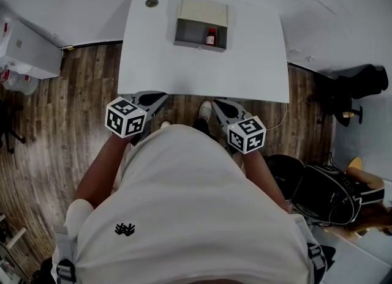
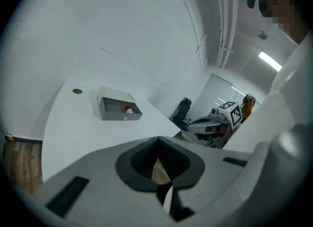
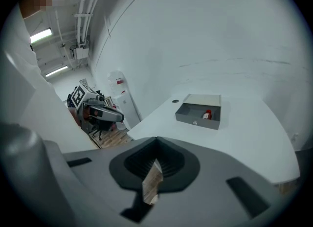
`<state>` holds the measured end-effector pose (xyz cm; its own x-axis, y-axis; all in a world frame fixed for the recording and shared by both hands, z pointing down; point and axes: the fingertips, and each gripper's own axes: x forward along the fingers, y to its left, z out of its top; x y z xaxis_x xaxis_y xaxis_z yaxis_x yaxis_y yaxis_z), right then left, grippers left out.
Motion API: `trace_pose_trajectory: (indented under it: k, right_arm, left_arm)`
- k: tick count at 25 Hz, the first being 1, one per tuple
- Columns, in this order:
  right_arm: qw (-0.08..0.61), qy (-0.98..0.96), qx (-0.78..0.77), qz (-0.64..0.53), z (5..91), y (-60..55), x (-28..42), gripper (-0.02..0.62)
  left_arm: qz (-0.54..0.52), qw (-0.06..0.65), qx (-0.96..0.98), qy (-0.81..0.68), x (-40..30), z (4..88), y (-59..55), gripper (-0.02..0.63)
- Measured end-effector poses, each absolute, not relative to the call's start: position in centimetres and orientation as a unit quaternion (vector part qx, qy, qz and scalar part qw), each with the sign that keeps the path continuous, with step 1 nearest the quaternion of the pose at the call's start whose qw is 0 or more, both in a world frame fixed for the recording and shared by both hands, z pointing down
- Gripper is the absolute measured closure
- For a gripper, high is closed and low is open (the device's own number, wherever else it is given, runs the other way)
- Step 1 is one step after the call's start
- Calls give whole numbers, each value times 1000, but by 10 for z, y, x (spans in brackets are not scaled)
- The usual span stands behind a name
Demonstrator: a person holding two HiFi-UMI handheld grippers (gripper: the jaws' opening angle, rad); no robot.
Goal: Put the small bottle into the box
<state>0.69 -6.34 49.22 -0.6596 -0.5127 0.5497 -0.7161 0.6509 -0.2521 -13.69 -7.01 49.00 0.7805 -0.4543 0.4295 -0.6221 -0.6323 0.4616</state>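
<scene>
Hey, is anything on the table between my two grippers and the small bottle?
Nothing visible. Only bare white table lies between the left gripper, the right gripper and the small red-capped bottle, which already stands inside the open grey box, behind its low front wall.

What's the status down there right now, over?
Left gripper and right gripper shut, empty, at the near edge of the table. Small bottle inside the box. Nothing in the way.
</scene>
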Motion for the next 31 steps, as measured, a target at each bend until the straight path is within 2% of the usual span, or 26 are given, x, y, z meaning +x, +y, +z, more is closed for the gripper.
trace_pose_trajectory:
  k: [31]
  right_arm:
    - [236, -879, 335, 244, 508, -45, -1, 591]
  left_arm:
    - [159, 319, 884, -302, -142, 508, -60, 600]
